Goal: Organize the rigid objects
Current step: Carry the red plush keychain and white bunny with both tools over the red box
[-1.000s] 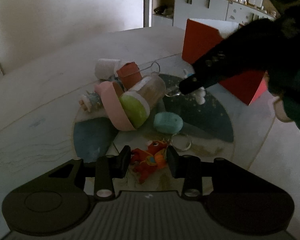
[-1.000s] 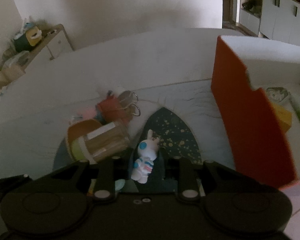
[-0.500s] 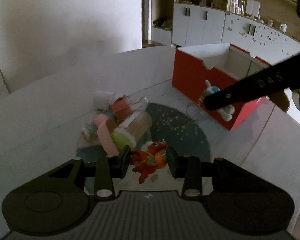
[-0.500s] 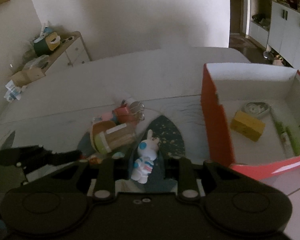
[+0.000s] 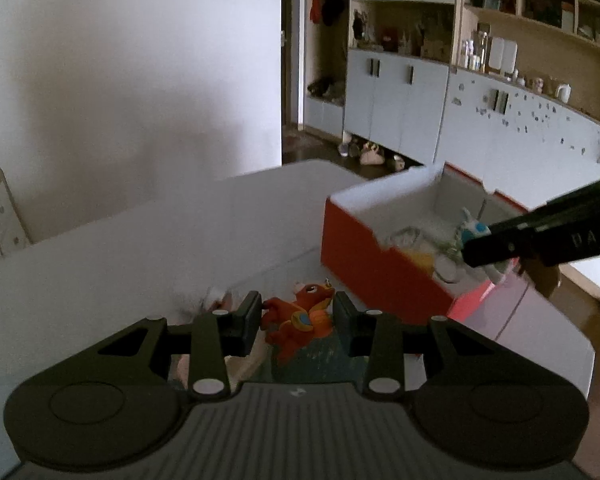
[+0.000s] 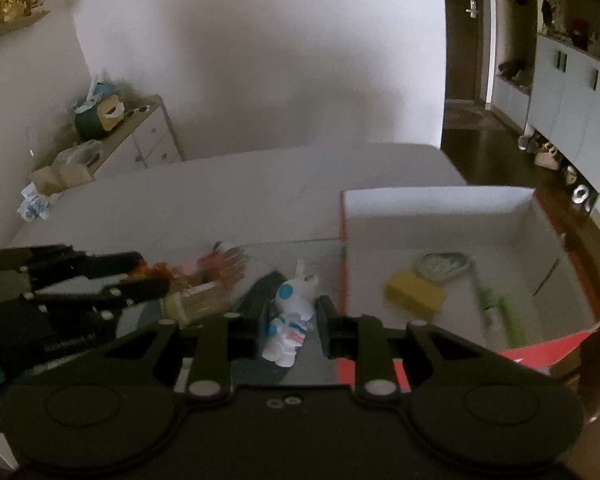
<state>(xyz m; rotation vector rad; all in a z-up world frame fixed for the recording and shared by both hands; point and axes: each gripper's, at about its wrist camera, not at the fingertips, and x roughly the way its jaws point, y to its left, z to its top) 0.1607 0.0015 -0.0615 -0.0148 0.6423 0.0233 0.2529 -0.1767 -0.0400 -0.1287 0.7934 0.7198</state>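
Note:
My left gripper point(image 5: 296, 318) is shut on a red dragon toy point(image 5: 298, 320) and holds it high above the table. My right gripper point(image 6: 290, 320) is shut on a white rabbit astronaut figure point(image 6: 290, 320), raised beside the left wall of the red box point(image 6: 440, 200). The box has white inner walls and also shows in the left wrist view point(image 5: 376, 264). In the left wrist view the right gripper point(image 5: 476, 248) reaches over the box with the rabbit point(image 5: 470, 232). The left gripper point(image 6: 148, 280) shows at the left of the right wrist view.
Inside the box lie a yellow block point(image 6: 416, 292), a grey-green dish point(image 6: 444, 266) and a green tube point(image 6: 500, 312). A pile of small objects point(image 6: 208, 280) lies on the table beside a dark mat point(image 6: 264, 284). Cabinets point(image 5: 400, 108) stand behind.
Both grippers have risen with their toys. The right gripper has carried the rabbit rightward to the box. The pile has dropped low in the left view.

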